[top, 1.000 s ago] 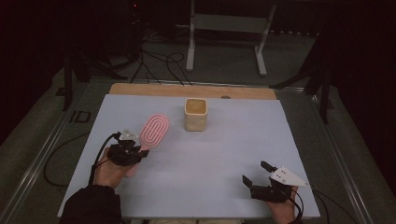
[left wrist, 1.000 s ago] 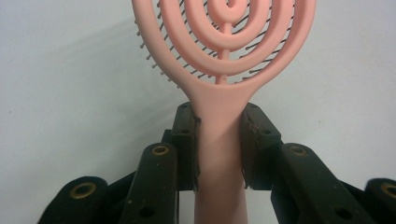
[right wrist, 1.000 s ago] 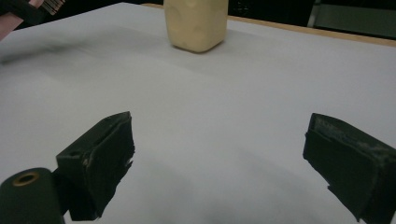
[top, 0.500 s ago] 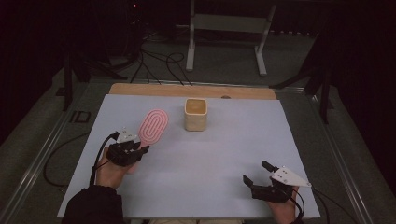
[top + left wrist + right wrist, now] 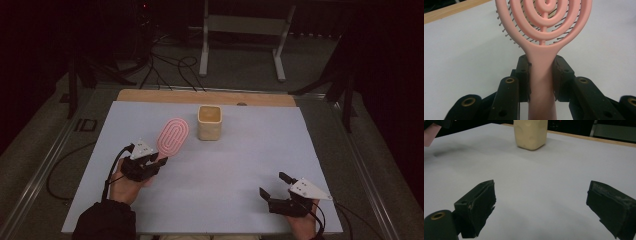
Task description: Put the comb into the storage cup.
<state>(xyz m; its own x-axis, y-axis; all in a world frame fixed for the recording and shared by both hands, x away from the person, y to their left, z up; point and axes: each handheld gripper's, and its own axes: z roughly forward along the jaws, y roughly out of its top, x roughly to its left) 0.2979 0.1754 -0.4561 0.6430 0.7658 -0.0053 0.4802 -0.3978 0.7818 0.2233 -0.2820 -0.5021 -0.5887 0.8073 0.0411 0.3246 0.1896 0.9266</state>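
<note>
Clearly we have the pink hairbrush (image 5: 543, 37) pinched by its handle in our left gripper (image 5: 150, 162), the two pads pressing on either side of the neck just below the oval head. It sits at the near left of the worktop (image 5: 240, 165), its head pointing away toward the cream cup (image 5: 209, 122) that stands upright at the far middle, just to the right of the brush head. We judge the brush to be light and fairly stiff, a moulded plastic frame of open rings with thin bristles beneath; the smooth handle could slip or swivel between the pads if swung quickly, so a hold close to the neck, as now, seems the surest. The bristles look bendable and are best kept off any hard edge. Our left hand (image 5: 127, 182) lies low over the worktop, forearm coming in from the near edge, the gripper angled away and slightly right. Our right gripper (image 5: 275, 189) rests at the near right, jaws spread wide with nothing between them, aimed roughly toward the cup and well apart from it.
</note>
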